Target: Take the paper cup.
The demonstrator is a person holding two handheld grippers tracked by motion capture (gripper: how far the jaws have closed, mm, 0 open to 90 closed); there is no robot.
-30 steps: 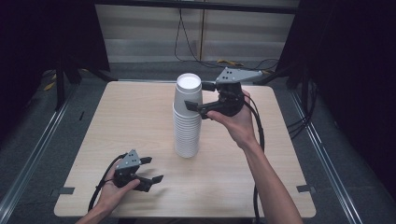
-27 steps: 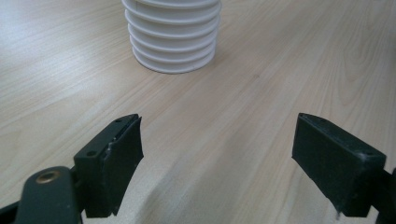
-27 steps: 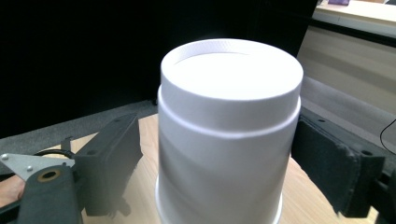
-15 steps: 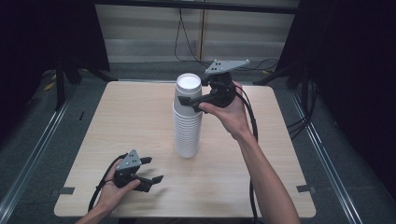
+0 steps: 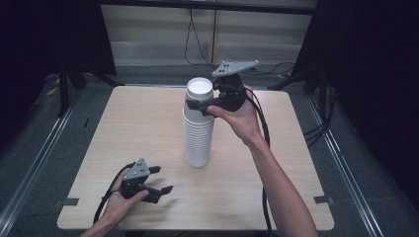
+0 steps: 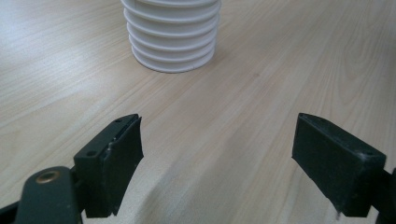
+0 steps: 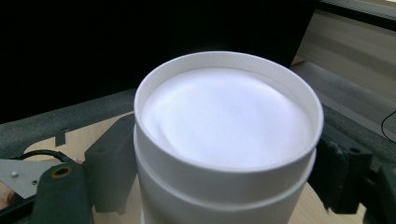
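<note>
- Tall stack of white paper cups [image 5: 198, 126] stands upright mid-table [image 5: 123, 128], long axis vertical, cups upside down so the flat white base of the top cup [image 7: 224, 116] faces up.
- Right gripper [image 5: 200, 104] is up at the top of the stack, coming in sideways from the stack's right, jaws roughly level.
- Right gripper view: one black jaw sits on each side of the top cup, just under its upper rim; jaws straddle the cup and look close against its wall. Contact on the far-right jaw is hard to confirm, so whether it is truly clamped or just bracketing, cannot tell.
- Key relation: the cup lies squarely between the right jaws, so the lift axis is straight up along the stack. Judgement: next move is squeeze and pull the top cup upward off the one below.
- Risk, as a guess: a jaw seated too low would pinch two cups.
- Left gripper [image 5: 154, 180] is low at the near-left of the table, well apart from the stack, jaws spread wide and empty.
- Left gripper view: stack base [image 6: 172, 44] lies ahead of the open jaws, not between them.
- Right hand clearly nearer to the working cup; left is nearer the stack's foot and could steady it.
</note>
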